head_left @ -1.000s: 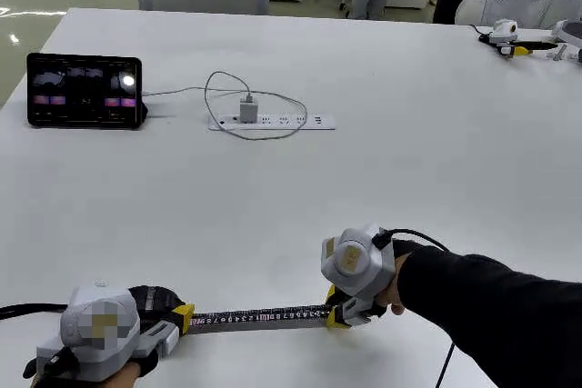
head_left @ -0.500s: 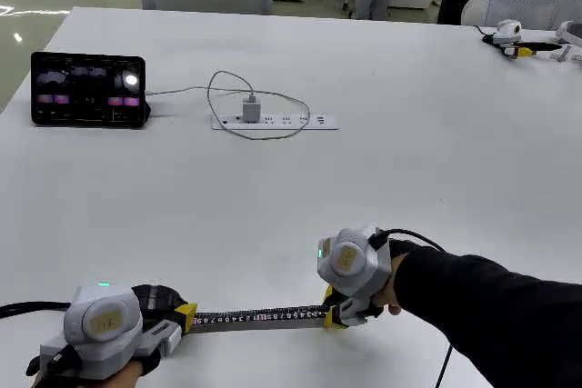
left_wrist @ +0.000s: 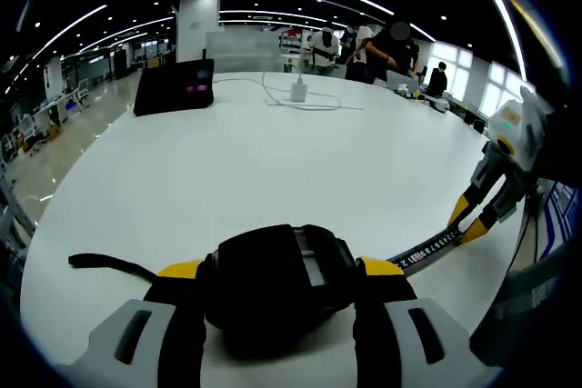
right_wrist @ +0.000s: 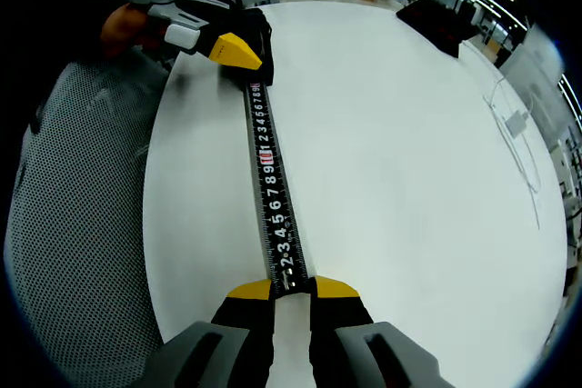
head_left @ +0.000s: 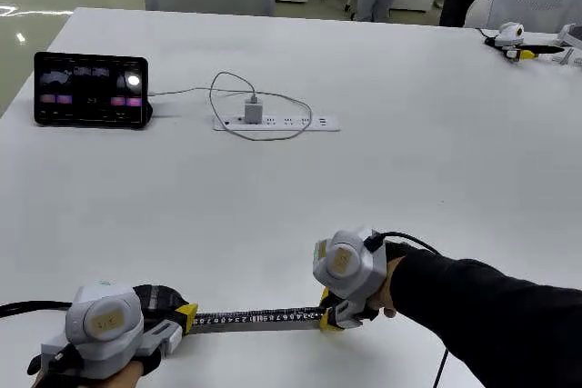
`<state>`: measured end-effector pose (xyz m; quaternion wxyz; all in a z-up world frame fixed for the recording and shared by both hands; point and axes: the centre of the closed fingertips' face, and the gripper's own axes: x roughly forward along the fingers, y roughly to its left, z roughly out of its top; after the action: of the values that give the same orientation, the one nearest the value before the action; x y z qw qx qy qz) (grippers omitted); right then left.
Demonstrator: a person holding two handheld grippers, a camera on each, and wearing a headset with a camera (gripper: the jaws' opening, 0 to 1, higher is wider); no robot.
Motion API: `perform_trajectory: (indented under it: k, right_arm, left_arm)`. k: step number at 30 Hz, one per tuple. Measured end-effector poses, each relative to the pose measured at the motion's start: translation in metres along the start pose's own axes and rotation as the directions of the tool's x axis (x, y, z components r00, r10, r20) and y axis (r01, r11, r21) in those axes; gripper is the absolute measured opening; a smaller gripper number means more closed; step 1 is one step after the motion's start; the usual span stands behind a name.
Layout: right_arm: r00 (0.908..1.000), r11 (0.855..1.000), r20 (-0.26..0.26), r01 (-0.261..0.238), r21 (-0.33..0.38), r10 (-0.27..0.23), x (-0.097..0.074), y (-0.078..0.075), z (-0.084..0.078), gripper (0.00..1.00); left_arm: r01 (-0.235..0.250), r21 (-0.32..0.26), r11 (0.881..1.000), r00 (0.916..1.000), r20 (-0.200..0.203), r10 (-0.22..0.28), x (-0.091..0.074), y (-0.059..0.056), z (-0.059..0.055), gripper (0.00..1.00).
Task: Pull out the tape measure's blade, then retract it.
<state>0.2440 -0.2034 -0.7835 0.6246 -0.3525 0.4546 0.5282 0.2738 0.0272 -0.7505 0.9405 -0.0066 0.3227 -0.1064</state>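
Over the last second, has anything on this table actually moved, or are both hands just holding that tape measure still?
The right gripper, jaws shut on the tip of the blade, moved slightly toward the left gripper, so less blade shows between them. The left gripper kept its grip on the tape measure case in the same spot. The tablet and power strip stayed put; their small shift is the camera's.

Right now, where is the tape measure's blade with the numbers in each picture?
Head view: the blade lies near the bottom, stretched between the left gripper and the right gripper.
Left gripper view: the blade sits low on the right, coming out of the black case.
Right gripper view: the blade runs straight up the middle from the jaws.
Shared landmark: the dark tablet, far off in all three.
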Motion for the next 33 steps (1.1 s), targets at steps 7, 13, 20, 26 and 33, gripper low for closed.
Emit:
perform_trajectory:
  k: [7,13,20,26,33]
  right_arm:
    - [1.0,1.0,-0.004,0.001,-0.003,-0.001,0.001,0.002,0.005,0.1]
    - [1.0,1.0,0.007,0.005,0.007,-0.005,0.003,0.001,0.007,0.1]
    - [1.0,1.0,0.008,0.004,-0.012,-0.004,0.004,0.002,0.01,0.1]
    - [0.9999,1.0,0.013,0.004,-0.011,-0.004,0.005,0.002,0.014,0.1]
    - [0.9994,1.0,0.035,0.004,-0.017,-0.003,0.011,0.004,0.03,0.1]
  left_arm:
    - [0.0,-0.001,1.0,1.0,-0.002,0.0,0.0,0.0,0.0,0.61]
    - [0.001,-0.001,1.0,1.0,-0.003,-0.001,-0.001,0.0,0.0,0.61]
    - [0.002,0.001,1.0,1.0,0.001,-0.002,-0.001,0.0,0.001,0.61]
    - [0.003,0.0,1.0,1.0,0.0,-0.003,-0.001,-0.001,0.001,0.61]
    - [0.003,0.001,1.0,1.0,0.001,-0.003,-0.001,-0.001,0.001,0.61]
